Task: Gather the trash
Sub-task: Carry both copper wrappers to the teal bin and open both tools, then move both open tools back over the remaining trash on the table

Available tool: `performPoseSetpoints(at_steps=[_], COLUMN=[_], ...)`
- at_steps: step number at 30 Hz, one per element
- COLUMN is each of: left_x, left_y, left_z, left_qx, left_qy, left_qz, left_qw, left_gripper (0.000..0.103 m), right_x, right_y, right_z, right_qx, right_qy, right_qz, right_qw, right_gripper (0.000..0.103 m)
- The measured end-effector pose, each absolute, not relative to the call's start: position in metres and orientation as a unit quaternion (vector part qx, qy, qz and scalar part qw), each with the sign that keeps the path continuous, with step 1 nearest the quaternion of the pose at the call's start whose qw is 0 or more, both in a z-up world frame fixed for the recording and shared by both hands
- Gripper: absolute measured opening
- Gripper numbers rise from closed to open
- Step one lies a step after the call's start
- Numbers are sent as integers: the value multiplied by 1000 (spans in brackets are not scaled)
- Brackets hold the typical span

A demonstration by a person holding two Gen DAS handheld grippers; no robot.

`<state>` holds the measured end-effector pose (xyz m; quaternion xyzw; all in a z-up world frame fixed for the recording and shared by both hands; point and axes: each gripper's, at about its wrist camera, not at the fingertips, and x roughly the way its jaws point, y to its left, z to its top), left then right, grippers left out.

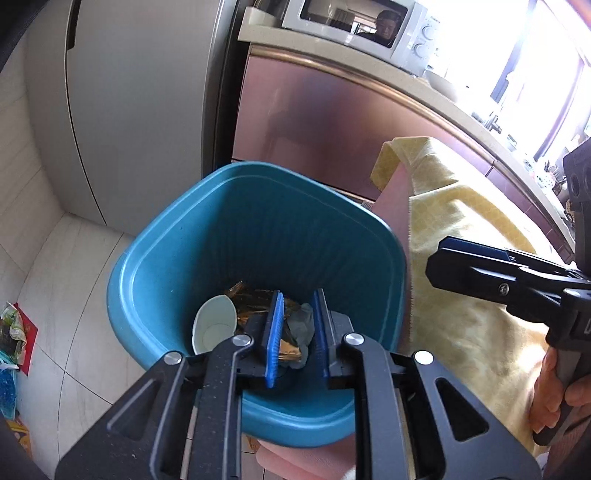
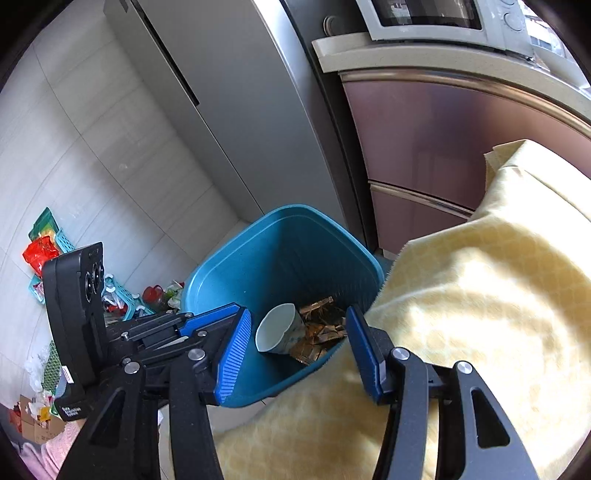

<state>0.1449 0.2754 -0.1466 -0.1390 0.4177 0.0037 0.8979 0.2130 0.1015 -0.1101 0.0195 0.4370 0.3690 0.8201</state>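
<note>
I am in a kitchen at home. A tall grey fridge (image 1: pixel 122 110) stands by the wall. Next to it is a pink cupboard (image 1: pixel 332 122) with a long counter (image 1: pixel 424 88) on top. A white microwave (image 1: pixel 354 26) sits on the counter, and a bowl (image 1: pixel 441 83) is near it. Bright light comes in from a window (image 1: pixel 517 48) behind the counter. The floor (image 1: pixel 74 295) has pale tiles. A blue bin (image 2: pixel 284 258) stands on it, beside a yellow cloth (image 2: pixel 480 295). Bags and baskets (image 2: pixel 51 243) lie further off on the floor.
</note>
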Motion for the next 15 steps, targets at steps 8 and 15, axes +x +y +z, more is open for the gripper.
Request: performPoseSetpoints(at_steps=[8, 15], left_x=[120, 110], left_y=[240, 177], left_z=[-99, -69], left_qx=[-95, -60], left_qy=[357, 324], left_qz=[-20, -103], left_qw=[929, 938], left_gripper=[32, 38], right_x=[185, 150], right_y=[53, -15], right_z=[-88, -65], right_qx=[35, 58], right_qy=[394, 344], right_qz=[367, 328], right_qw=[842, 878], right_gripper=[52, 54])
